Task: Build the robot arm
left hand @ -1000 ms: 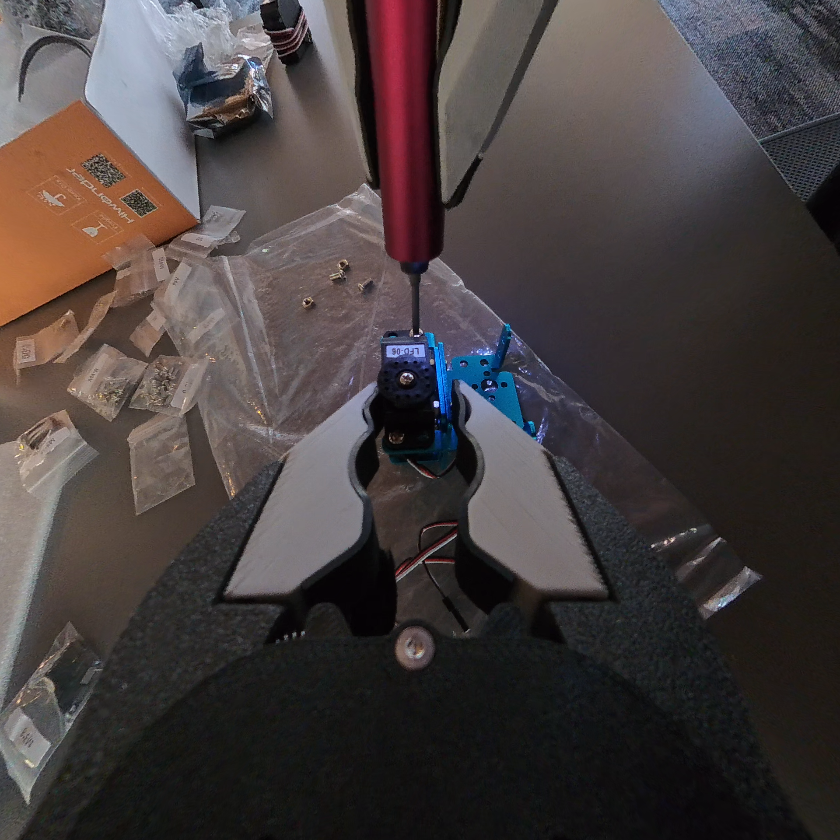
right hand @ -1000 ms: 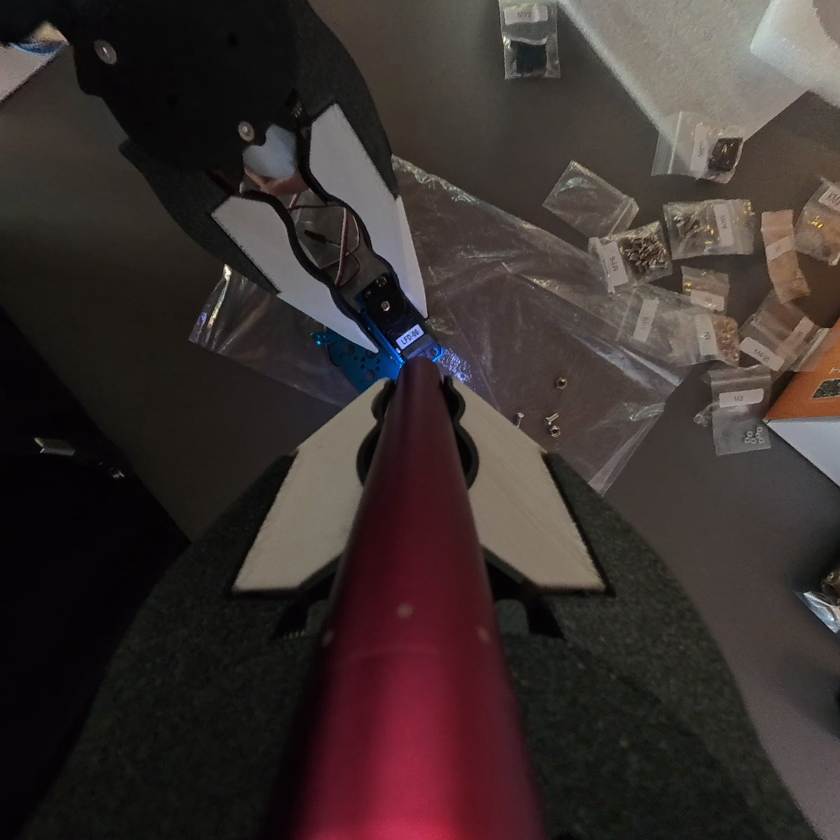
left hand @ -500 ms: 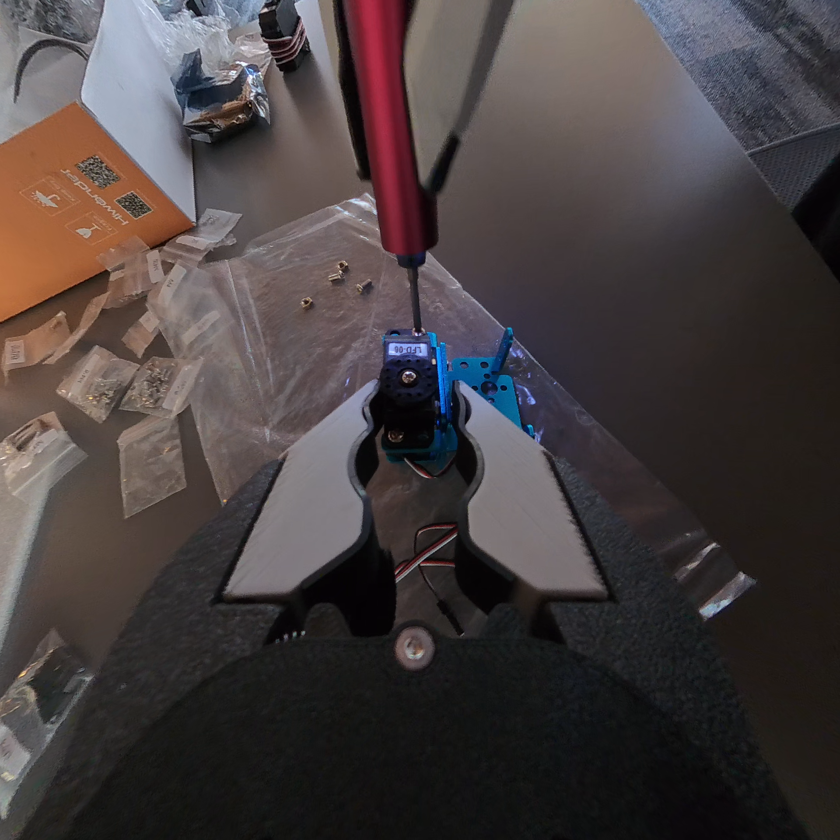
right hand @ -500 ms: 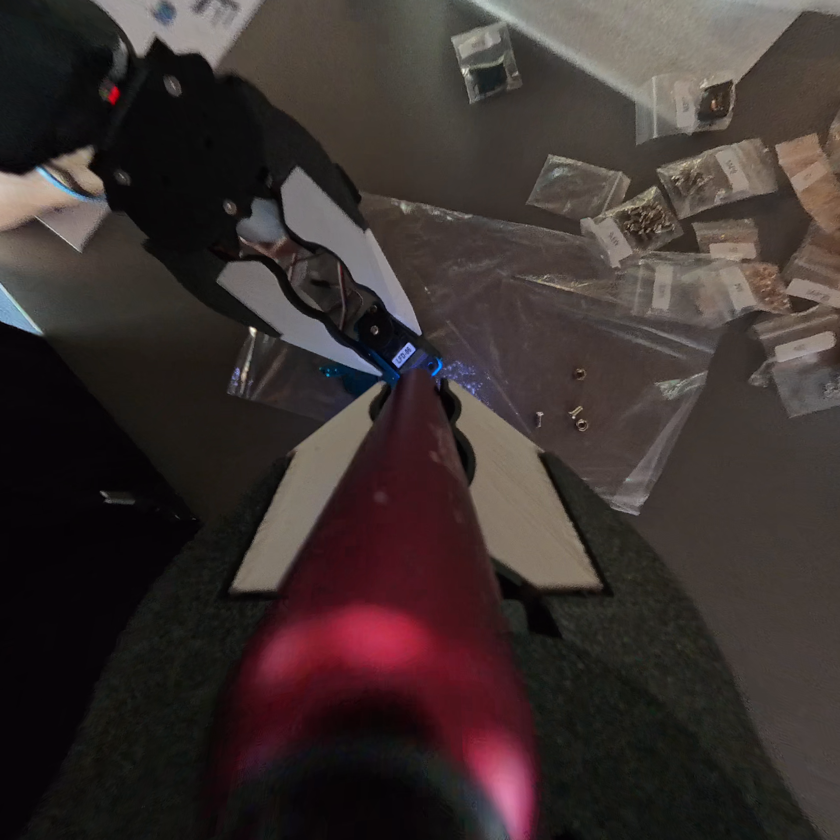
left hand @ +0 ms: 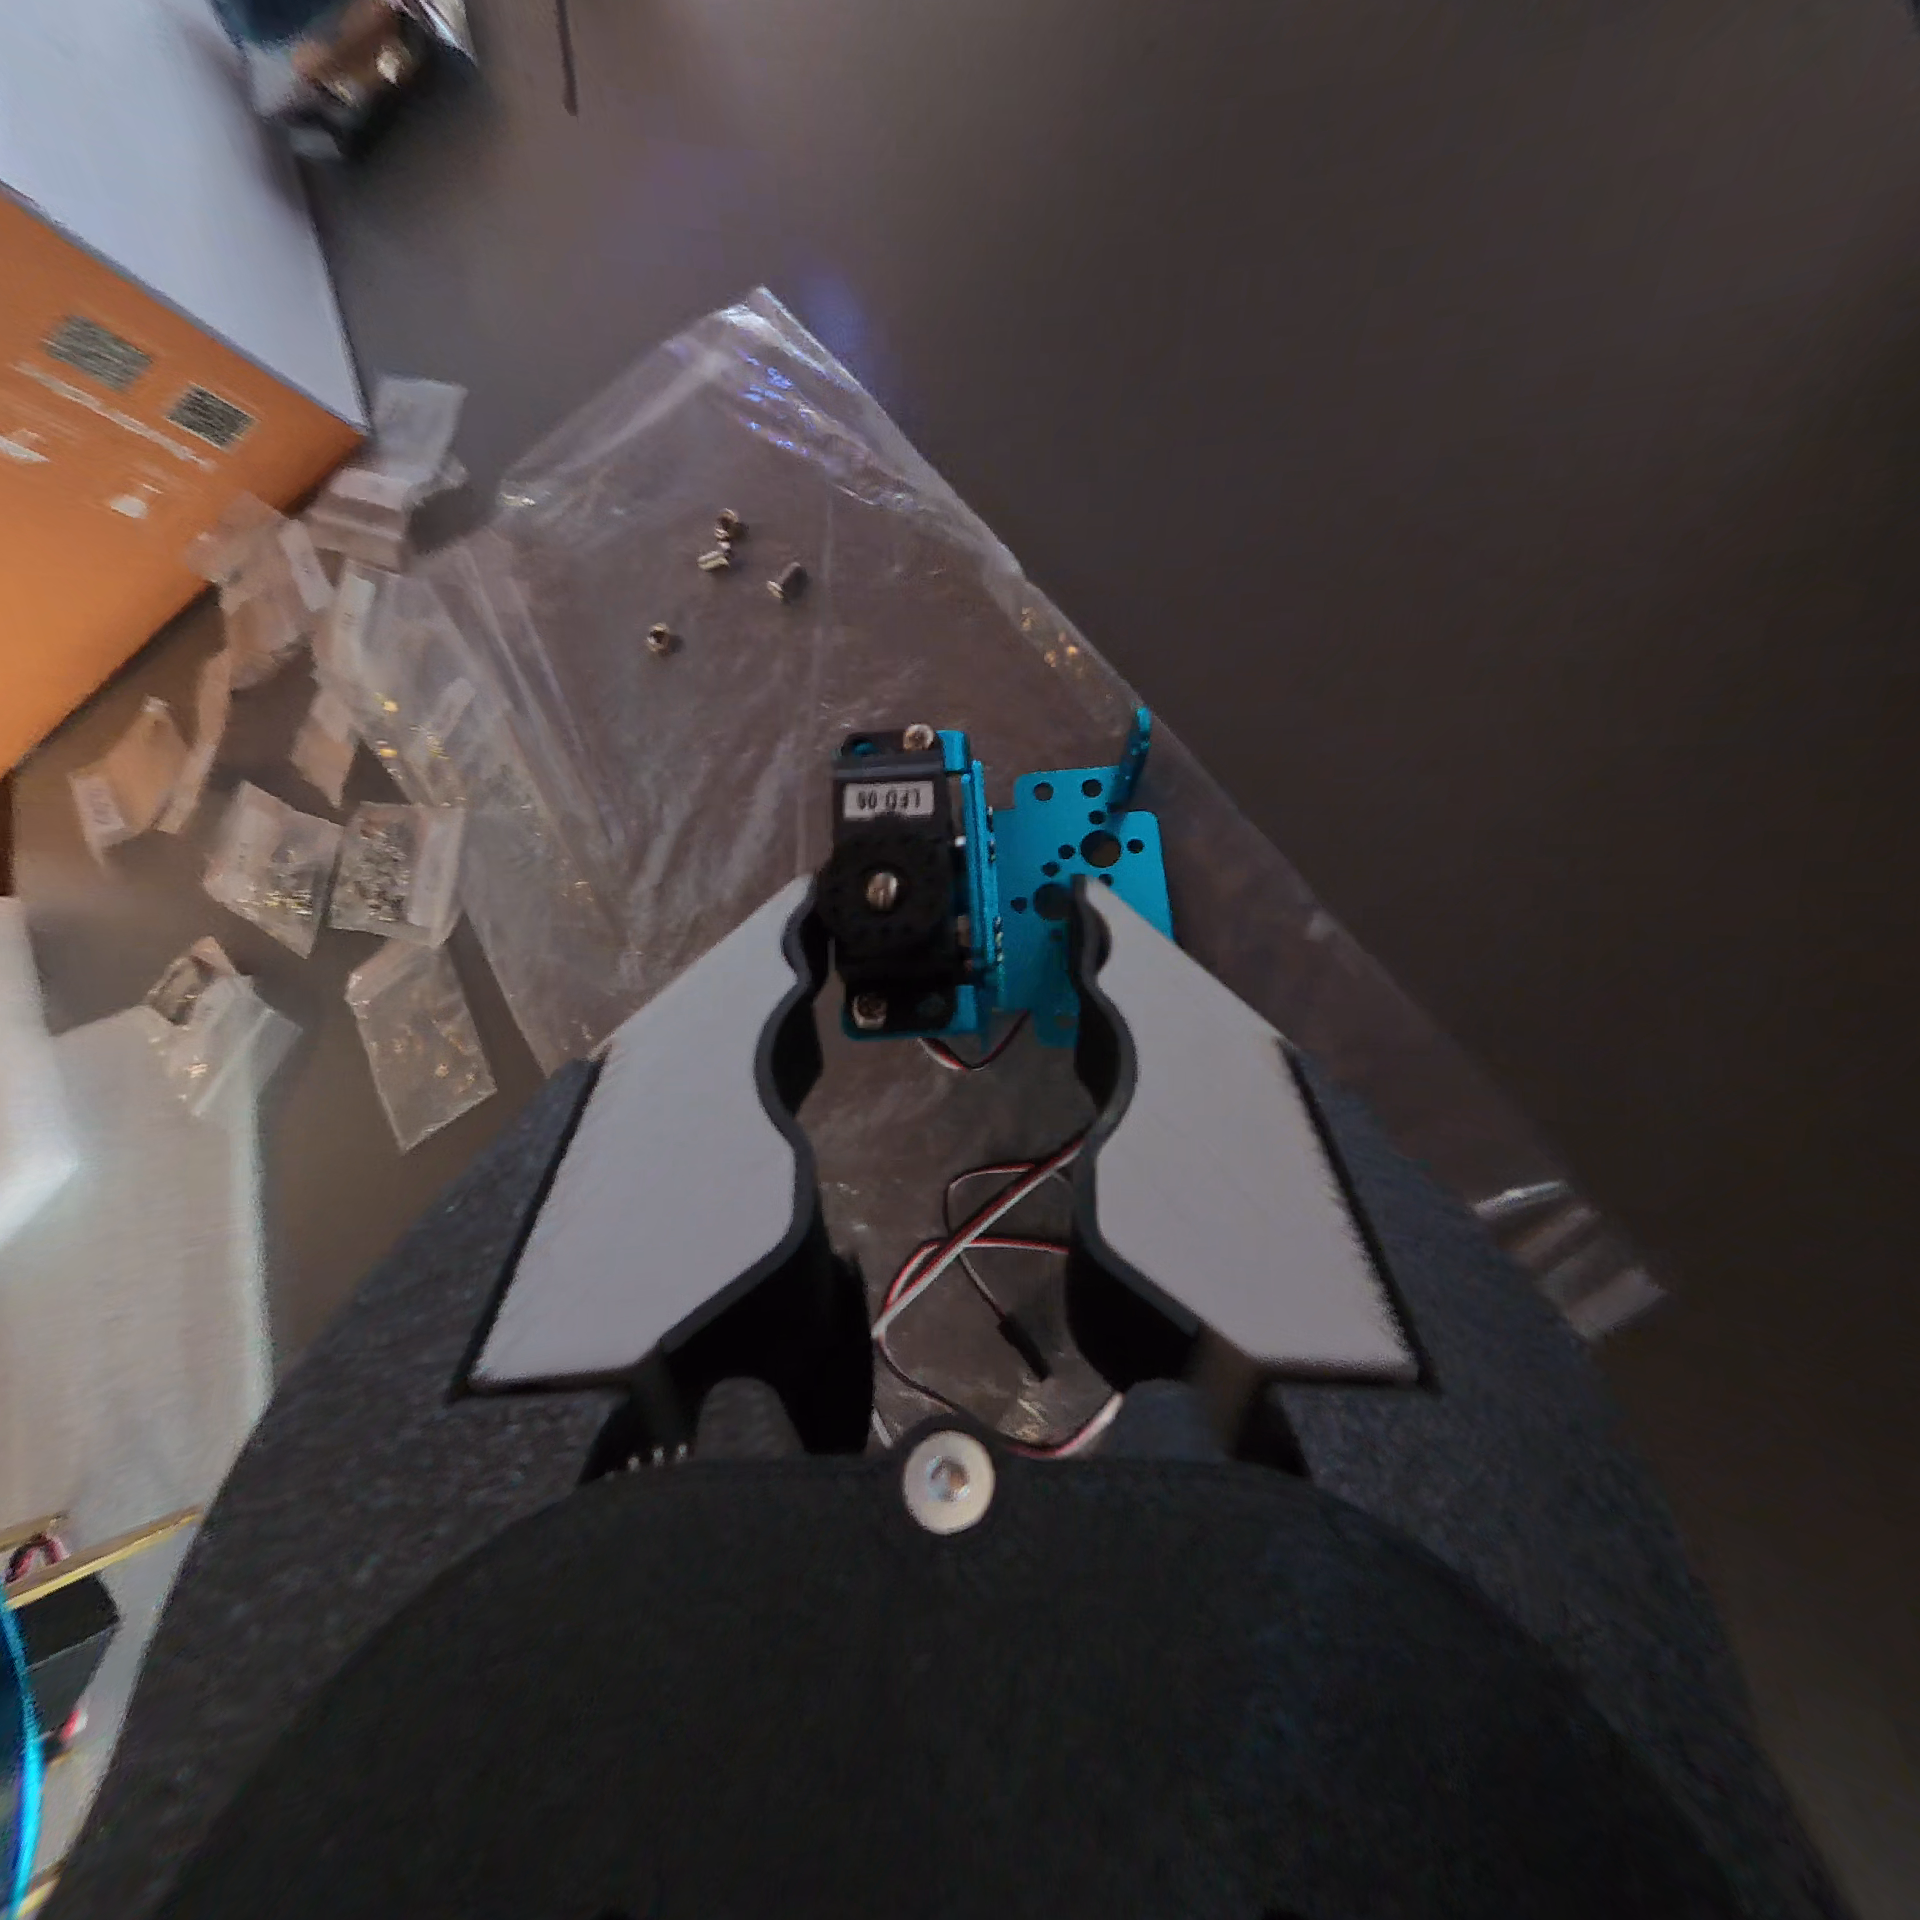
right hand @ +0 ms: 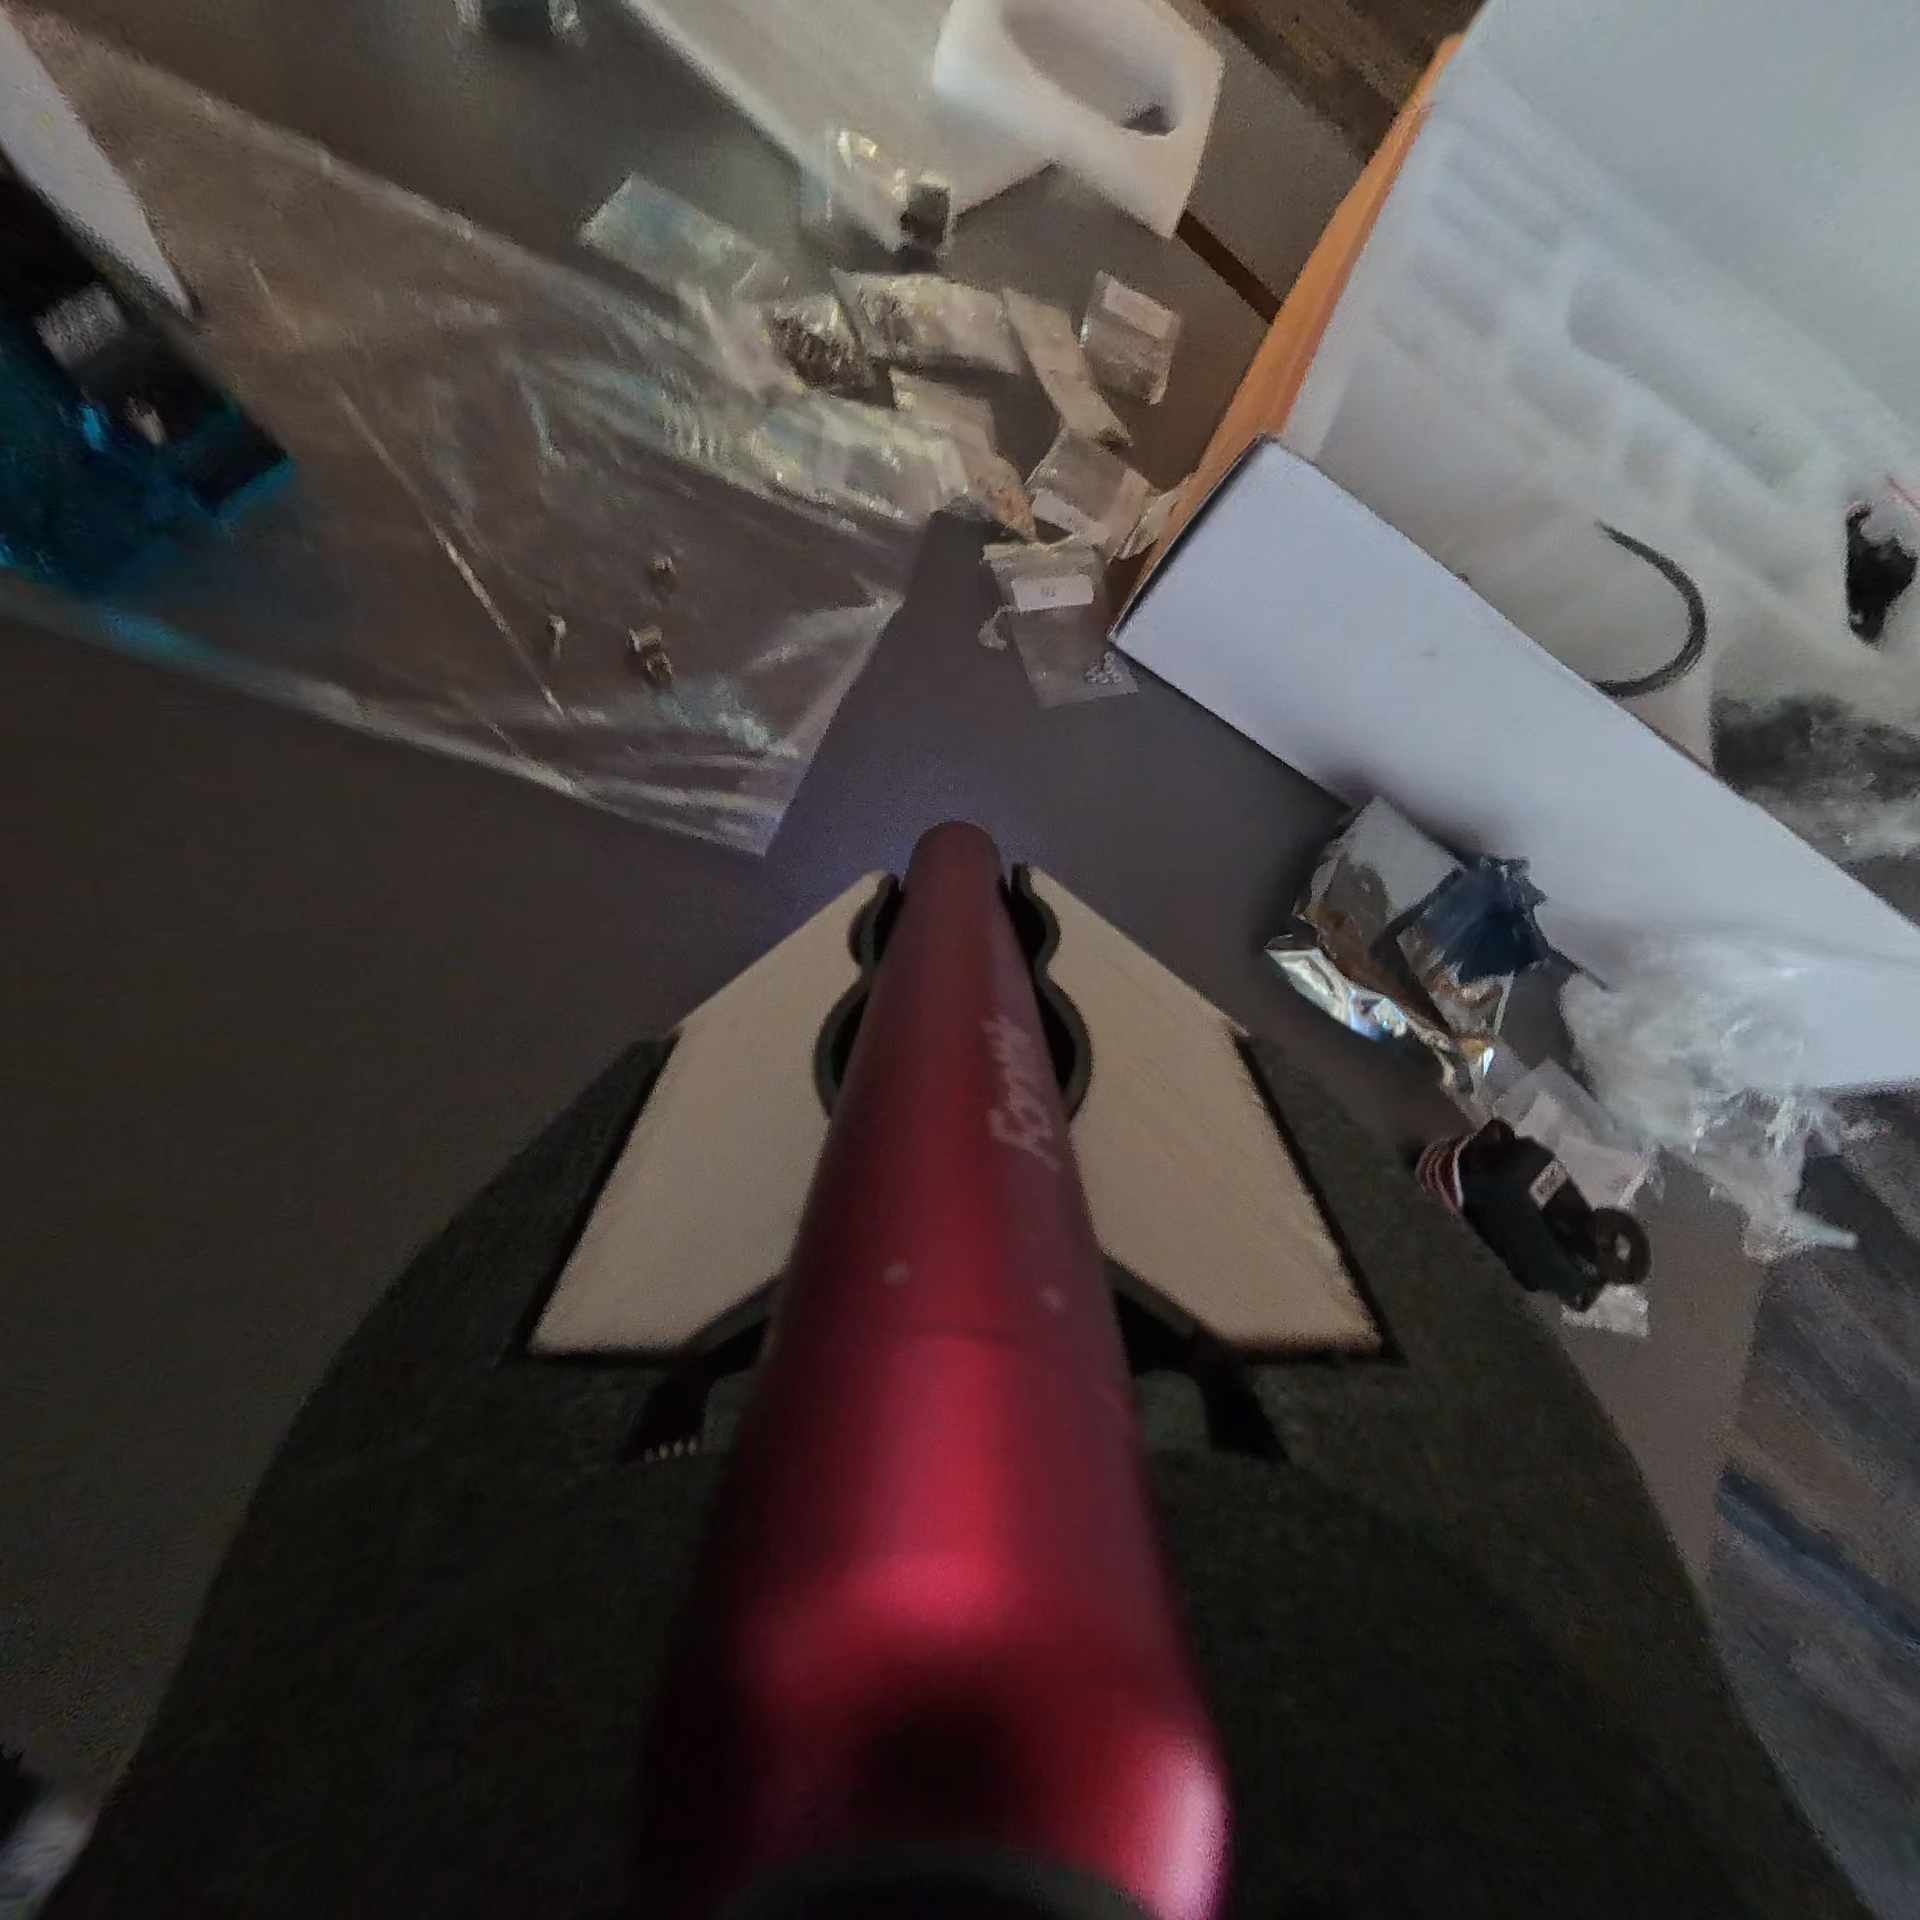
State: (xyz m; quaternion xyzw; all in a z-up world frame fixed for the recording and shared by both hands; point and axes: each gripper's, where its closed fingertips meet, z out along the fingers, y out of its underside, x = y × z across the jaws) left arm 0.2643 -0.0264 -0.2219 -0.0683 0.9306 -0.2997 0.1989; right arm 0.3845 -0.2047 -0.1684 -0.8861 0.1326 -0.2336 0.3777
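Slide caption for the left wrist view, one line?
Left tool open around a black servo in a blue bracket, on a clear plastic bag with loose screws.

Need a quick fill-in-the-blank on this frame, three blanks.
1. The right claw is shut on a metallic ____ screwdriver barrel.
2. The open left claw flanks a black servo mounted on a ____ metal bracket.
3. Four loose screws lie on a clear ____ bag.

Missing: red; blue; plastic
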